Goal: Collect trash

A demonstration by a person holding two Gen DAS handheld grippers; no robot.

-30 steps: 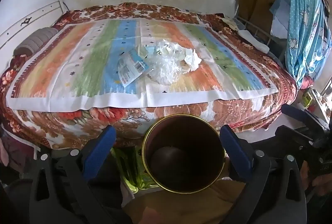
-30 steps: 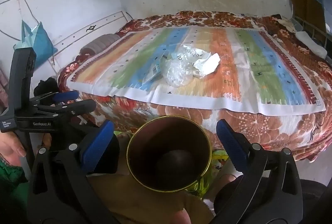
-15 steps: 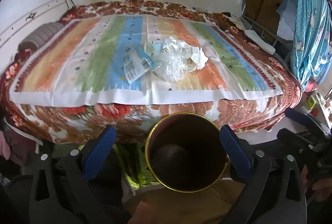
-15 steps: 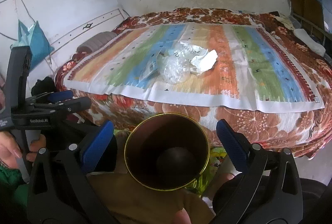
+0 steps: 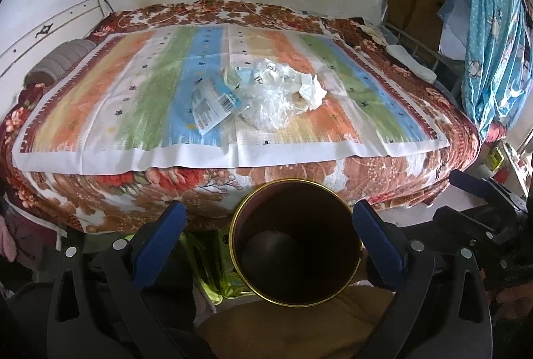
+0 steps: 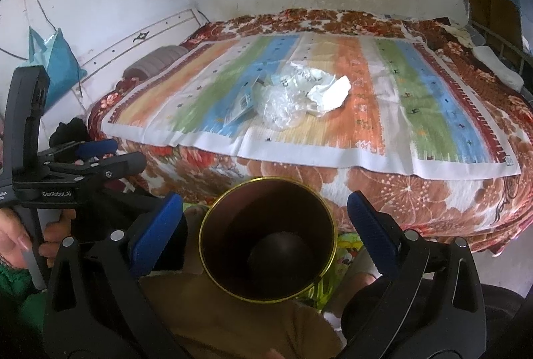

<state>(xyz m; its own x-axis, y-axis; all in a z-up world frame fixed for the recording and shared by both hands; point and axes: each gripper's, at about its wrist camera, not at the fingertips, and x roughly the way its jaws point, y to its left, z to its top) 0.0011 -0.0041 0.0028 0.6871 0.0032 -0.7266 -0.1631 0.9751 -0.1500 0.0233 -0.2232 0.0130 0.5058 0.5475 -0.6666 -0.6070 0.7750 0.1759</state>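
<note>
Trash sits heaped near the middle of the striped cloth (image 5: 140,92) on the bed, well ahead of both grippers; from the left, a printed packet with a barcode (image 5: 215,104), a clear crumpled plastic bag (image 5: 271,106) touching it, then a wad of white paper (image 5: 311,91) against the bag's right side; a dark cup with a gold rim (image 5: 294,245) stands below the bed's edge, empty; the left gripper (image 5: 265,242) has its jaws wide apart, holding nothing; the right gripper (image 6: 265,237) likewise gapes wide and bare, the cup (image 6: 266,239) showing between its blue pads (image 6: 371,234).
</note>
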